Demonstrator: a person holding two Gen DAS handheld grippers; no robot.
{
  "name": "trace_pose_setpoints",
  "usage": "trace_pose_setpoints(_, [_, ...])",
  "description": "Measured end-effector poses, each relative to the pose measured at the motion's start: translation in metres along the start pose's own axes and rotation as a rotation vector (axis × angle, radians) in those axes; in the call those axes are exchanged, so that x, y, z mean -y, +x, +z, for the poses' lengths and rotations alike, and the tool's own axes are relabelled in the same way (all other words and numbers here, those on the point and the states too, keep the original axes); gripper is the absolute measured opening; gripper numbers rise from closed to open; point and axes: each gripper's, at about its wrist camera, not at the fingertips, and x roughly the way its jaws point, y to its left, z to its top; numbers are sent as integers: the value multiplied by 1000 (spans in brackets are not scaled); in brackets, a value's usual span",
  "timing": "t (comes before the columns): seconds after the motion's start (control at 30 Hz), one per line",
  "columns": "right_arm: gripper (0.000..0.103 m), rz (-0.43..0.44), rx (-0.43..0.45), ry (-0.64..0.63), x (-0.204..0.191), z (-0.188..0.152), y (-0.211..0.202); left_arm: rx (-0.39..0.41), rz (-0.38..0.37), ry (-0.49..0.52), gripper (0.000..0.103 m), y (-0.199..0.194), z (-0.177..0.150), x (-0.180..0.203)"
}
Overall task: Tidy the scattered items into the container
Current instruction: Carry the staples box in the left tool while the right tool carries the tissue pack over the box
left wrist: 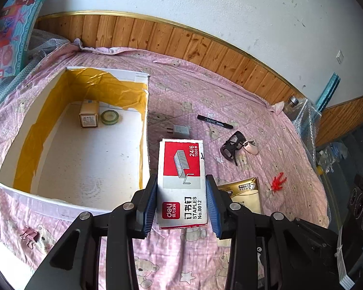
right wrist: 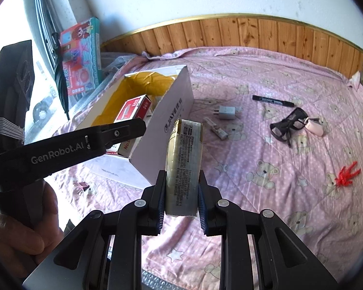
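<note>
the left gripper pinches the staples box lengthwise just right of the open container (the nearer hand), while the right gripper clamps an upright gold packet, container lying forward-left.

1. Both views are bright with daylight; colours read clearly across the pink bedspread.
2. In the right wrist view the window at the left edge is blown out to near white, so the light probably enters from that side.
3. The staple box has a sunlit upper face and a shaded lower part; a hard shadow line crosses it.
4. Fisheye distortion bends the wooden wall panelling into an arc, and dark vignetting fills the corners of each frame.
5. The hand at the lower left is soft and out of focus.
6. The middle of each frame is sharp; printed text is legible.
</note>
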Motion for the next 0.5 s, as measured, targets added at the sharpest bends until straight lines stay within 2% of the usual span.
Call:
trace_pose_setpoints(0.2, [24, 14, 7, -31, -19, 13, 4, 27, 27, 9, 39, -8, 5, -11])
trace_pose_setpoints(0.5, [24, 25, -8, -69, -37, 30, 18, 28, 23, -47, 39, -5, 11, -35])
